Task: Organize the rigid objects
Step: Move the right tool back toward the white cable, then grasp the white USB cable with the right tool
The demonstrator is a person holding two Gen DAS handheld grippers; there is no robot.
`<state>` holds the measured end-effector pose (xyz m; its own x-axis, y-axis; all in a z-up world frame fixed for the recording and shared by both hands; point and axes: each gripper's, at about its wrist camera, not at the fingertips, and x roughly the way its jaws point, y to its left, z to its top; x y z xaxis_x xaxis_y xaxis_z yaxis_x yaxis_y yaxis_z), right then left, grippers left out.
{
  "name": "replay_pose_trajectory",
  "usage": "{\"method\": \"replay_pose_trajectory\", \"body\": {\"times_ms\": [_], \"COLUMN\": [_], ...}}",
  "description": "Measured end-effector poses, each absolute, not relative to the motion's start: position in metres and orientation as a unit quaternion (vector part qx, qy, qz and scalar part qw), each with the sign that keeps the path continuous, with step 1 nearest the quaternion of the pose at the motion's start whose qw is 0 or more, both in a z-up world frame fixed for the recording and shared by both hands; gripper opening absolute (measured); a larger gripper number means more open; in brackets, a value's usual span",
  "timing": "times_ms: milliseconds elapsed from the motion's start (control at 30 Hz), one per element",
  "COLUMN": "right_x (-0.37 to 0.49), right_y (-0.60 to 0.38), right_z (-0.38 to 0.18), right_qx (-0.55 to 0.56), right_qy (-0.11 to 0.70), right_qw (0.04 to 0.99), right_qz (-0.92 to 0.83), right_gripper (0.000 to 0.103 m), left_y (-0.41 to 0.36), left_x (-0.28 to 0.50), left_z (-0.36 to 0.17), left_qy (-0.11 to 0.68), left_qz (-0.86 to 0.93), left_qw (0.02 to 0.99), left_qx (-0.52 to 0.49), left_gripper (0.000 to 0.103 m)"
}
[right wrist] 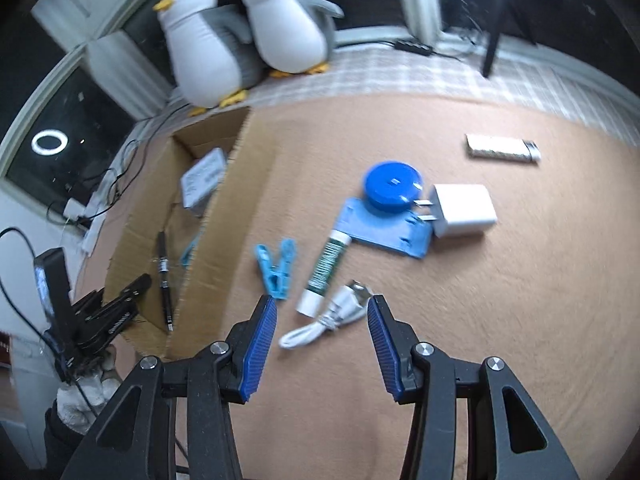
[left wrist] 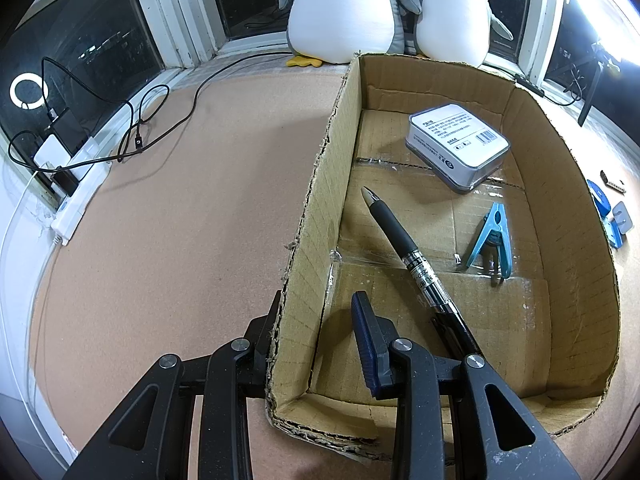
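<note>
Below, white cable (right wrist: 324, 322) between right fingers (right wrist: 260, 344), untouched

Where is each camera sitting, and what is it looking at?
Left wrist: rides on the left gripper, looking down into the cardboard box whose wall its fingers clamp; inside lie a pen, a tin and a clip.
Right wrist: rides on the right gripper, open, looking down at the mat with a white cable, a tube and a charger; the left gripper and a gloved hand show at its left edge.
Both see the box, pen and two toy penguins.
</note>
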<state>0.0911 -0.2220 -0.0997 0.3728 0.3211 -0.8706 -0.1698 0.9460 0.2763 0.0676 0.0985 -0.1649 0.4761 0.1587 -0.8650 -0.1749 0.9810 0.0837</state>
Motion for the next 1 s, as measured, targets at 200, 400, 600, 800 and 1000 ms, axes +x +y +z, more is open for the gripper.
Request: {"method": "replay_pose_trajectory", "body": {"times_ms": [200,400,600,800,1000], "right_x": [0.096,0.102,0.106,0.106,0.099], "right_y": [-0.231,-0.228,-0.217,-0.201,-0.192], "right_z": [-0.126,-0.145,-0.15,-0.149,-0.153], "right_qx": [0.102,0.114,0.113,0.067,-0.002], "right_qy": [0.566,0.584,0.585,0.584,0.589], "right_qw": [0.809,0.797,0.796,0.801,0.8], "right_qz": [0.123,0.108,0.106,0.111,0.118], "right_gripper": [0.031,0.028,0.028,0.028,0.026], "left_y": [0.098,0.099,0.099,0.099,0.099], "left_x": [0.068,0.068,0.067,0.068,0.068], "left_z": [-0.165,-0.164,-0.164,-0.165,-0.165], "left_qy": [0.502,0.502,0.501,0.501,0.501], "left_qz": [0.097,0.095,0.094,0.093,0.093], "left_qw": [0.859,0.86,0.86,0.86,0.86], "left_qx": [-0.009,-0.011,-0.013,-0.014,-0.013], "left_gripper": [0.034,0.034,0.034,0.034,0.034]}}
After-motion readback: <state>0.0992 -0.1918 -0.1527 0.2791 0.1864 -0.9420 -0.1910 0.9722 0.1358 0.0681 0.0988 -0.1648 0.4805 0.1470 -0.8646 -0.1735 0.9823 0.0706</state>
